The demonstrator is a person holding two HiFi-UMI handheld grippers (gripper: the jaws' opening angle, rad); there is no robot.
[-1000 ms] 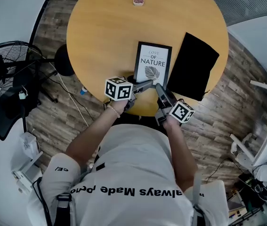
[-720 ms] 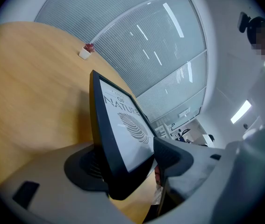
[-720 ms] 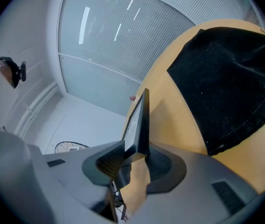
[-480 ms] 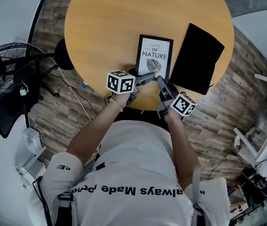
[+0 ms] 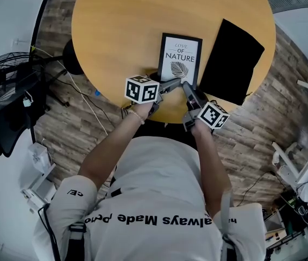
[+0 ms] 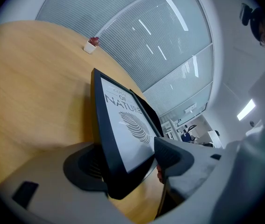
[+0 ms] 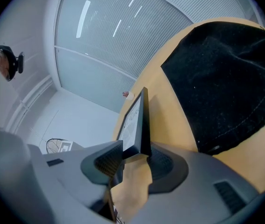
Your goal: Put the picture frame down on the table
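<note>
The black picture frame (image 5: 180, 58) with a leaf print lies on the round wooden table (image 5: 115, 37), and its near edge sits at both grippers' tips. My left gripper (image 5: 171, 84) has the frame's near left corner (image 6: 123, 125) slanting loosely between its wide open jaws. My right gripper (image 5: 185, 86) has the other near corner (image 7: 134, 120) edge-on between its jaws. These jaws have just been opening and no longer press on the frame.
A black cloth (image 5: 232, 61) lies on the table just right of the frame. A small pot (image 6: 91, 45) stands at the table's far edge. A fan (image 5: 1, 86) and cables are on the wooden floor to the left.
Both grippers have sunk a little toward the table with the frame's near edge. The small pot has slid out of the top of the head view.
</note>
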